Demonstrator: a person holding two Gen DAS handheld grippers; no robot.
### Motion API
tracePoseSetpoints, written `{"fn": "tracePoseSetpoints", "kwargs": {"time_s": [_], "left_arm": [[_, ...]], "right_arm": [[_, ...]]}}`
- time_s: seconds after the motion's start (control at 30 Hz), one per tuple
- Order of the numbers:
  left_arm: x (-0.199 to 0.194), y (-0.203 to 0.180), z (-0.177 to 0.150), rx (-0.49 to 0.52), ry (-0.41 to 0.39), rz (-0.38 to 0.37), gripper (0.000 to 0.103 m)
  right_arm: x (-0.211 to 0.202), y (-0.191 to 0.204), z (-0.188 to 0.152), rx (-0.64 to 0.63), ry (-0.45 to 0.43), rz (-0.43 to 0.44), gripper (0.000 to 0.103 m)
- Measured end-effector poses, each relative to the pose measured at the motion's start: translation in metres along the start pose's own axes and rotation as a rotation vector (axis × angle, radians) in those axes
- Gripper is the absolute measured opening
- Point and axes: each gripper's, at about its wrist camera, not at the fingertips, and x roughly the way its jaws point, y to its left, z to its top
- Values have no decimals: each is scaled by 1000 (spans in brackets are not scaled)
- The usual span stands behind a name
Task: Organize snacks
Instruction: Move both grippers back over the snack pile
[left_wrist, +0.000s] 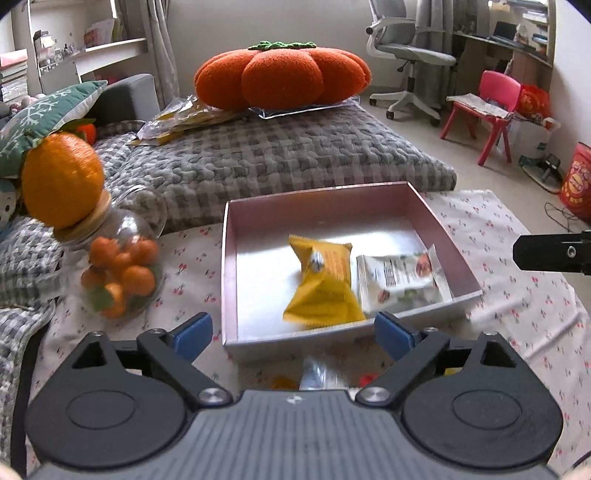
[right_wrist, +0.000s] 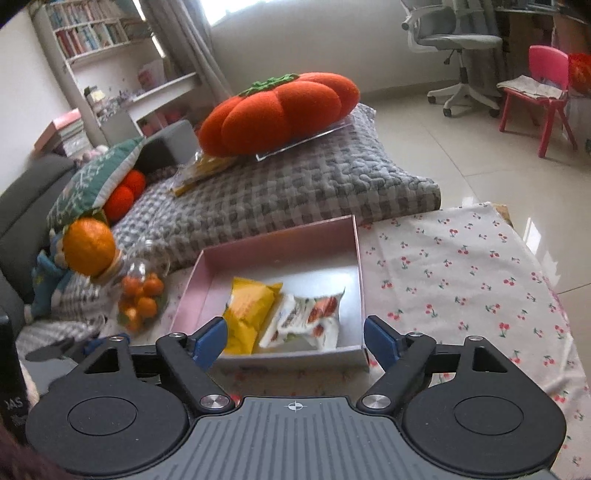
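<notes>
While both your grippers, left gripper (left_wrist: 293, 330) and right gripper (right_wrist: 295, 338), hover released and empty before the pink tray (left_wrist: 228, 273) holding the yellow packet (left_wrist: 325, 284) and white packet (left_wrist: 400, 282), lower onto the blurred wrapper (left_wrist: 319, 374) beneath.

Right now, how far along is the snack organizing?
Done: a yellow snack packet and a white snack packet lie side by side in the pink tray. In hand: nothing; the left gripper and right gripper are both open and empty. Left: below the left gripper, more wrapped snacks seem to lie on the cherry-print cloth, blurred.
</notes>
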Motion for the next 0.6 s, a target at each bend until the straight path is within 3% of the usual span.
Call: {"fn": "tracePoseSetpoints", "kwargs": {"time_s": [0.23,0.6], "left_arm": [[-21,3,-21,-4,14,-17,103],[-36,-1,-62,-24,58,-53,103]], "right_arm": [[-17,8,-18,-72,19,1,91],[-26,5,-51,-131,42,11,94]]}}
